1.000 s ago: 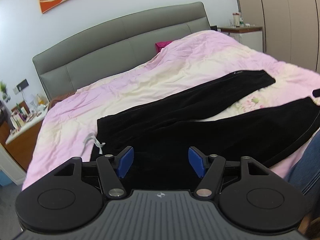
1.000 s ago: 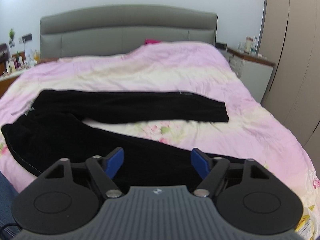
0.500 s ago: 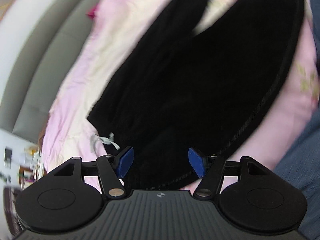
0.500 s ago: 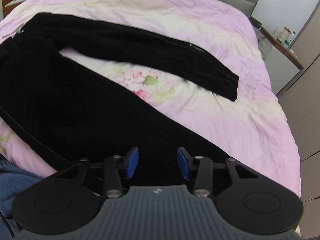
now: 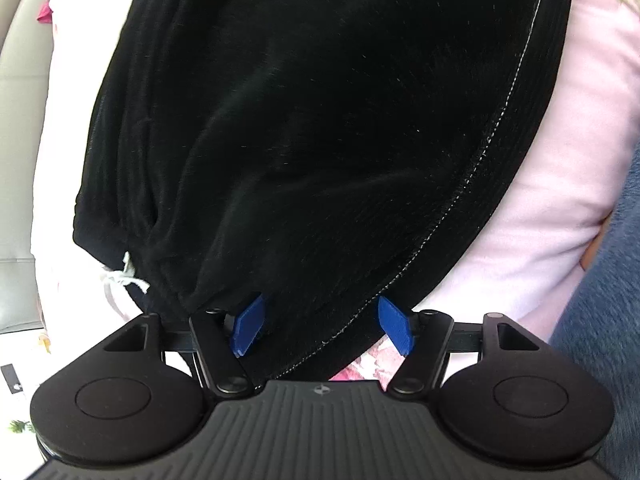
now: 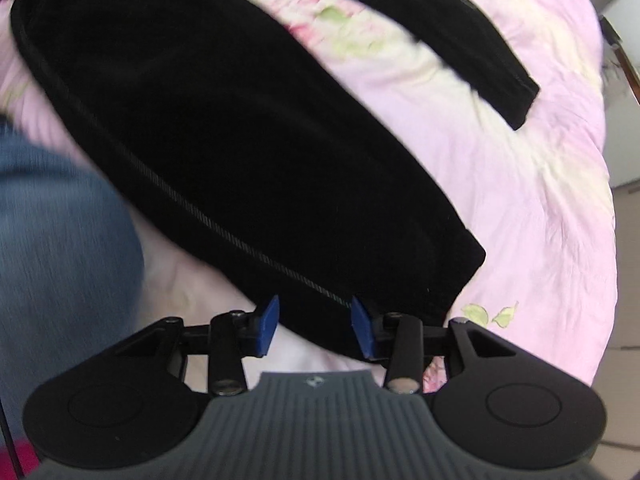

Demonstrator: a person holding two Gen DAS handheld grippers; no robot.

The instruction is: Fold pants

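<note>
Item: black velvet pants [image 5: 320, 140], unfolded on pink floral bed [image 6: 540, 200], legs splayed toward 2 o'clock. My left hand-held gripper [image 5: 320, 328] wide; right hand-held gripper [image 6: 314, 330] just narrowing astride hem seam, pinching nothing yet. Every fold remains.

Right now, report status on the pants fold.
Left gripper open at the waistband. Right gripper narrowing, unclamped, at the near leg's hem. Pants flat, unfolded. Nothing in the way.

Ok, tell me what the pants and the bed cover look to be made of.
Pants: black, soft and matte, looks like velvety or fleecy knit, with fine nap and a ribbed side strip with pale stitching. Bed cover: thin woven cloth, probably cotton, pink floral print, lightly creased.
</note>
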